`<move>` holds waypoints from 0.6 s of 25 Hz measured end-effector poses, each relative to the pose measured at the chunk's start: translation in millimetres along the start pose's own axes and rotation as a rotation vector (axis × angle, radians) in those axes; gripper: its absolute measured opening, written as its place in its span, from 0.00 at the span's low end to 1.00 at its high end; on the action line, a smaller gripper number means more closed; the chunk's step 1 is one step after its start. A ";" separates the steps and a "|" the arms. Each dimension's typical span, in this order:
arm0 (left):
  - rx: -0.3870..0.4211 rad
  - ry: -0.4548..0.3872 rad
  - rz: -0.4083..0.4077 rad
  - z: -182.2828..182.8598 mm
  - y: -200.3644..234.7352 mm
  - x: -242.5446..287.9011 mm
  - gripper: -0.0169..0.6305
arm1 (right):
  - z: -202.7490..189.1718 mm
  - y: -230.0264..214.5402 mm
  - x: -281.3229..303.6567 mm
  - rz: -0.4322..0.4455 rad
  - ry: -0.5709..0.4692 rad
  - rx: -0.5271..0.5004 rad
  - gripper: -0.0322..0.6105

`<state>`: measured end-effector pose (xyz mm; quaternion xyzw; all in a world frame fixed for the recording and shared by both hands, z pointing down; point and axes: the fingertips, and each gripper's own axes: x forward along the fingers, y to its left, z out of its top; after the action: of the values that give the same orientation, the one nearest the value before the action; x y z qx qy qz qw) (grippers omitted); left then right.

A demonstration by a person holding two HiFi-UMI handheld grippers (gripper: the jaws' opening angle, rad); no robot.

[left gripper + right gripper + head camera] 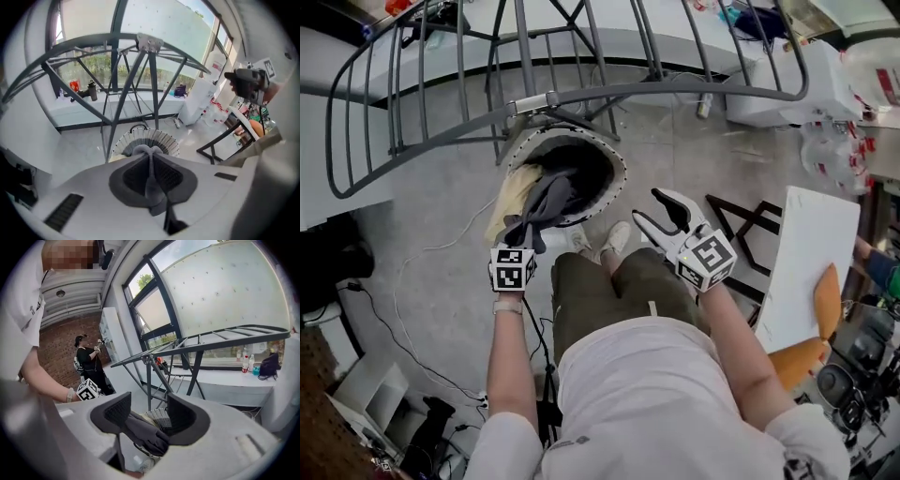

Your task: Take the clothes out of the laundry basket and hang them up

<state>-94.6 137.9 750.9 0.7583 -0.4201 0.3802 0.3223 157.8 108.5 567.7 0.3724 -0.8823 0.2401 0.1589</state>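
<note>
Left gripper (151,151): my fingers pinched shut on a fold of the grey garment (153,187).
Right gripper (149,400): my fingers stood wide, gripping nothing.
Grey garment: trailed up from the laundry basket (622,171) to my left fingers.
Laundry basket: on the floor (441,216), centre frame, a cream cloth (516,192) at its left edge.
Drying rack (581,92): across the upper frame, beyond the basket.

Drying rack (532,101) overhangs basket (622,173); left floor (422,202) open.

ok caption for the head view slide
Left gripper shut on a dark grey garment over the round white-rimmed laundry basket, under a grey metal drying rack; right gripper open.
</note>
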 end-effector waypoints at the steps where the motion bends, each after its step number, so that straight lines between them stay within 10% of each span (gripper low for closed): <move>1: -0.003 -0.030 0.009 11.8 0.3 -13.8 0.05 | 3.9 1.3 -2.0 0.007 -0.009 -0.001 0.42; 15: 0.148 -0.515 0.154 210.7 -17.5 -203.8 0.05 | 61.7 15.6 -21.1 0.060 -0.129 -0.115 0.52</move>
<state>-87.7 55.1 469.2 0.8173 -0.5155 0.2282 0.1187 154.3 96.8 501.8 0.3508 -0.9138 0.1690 0.1155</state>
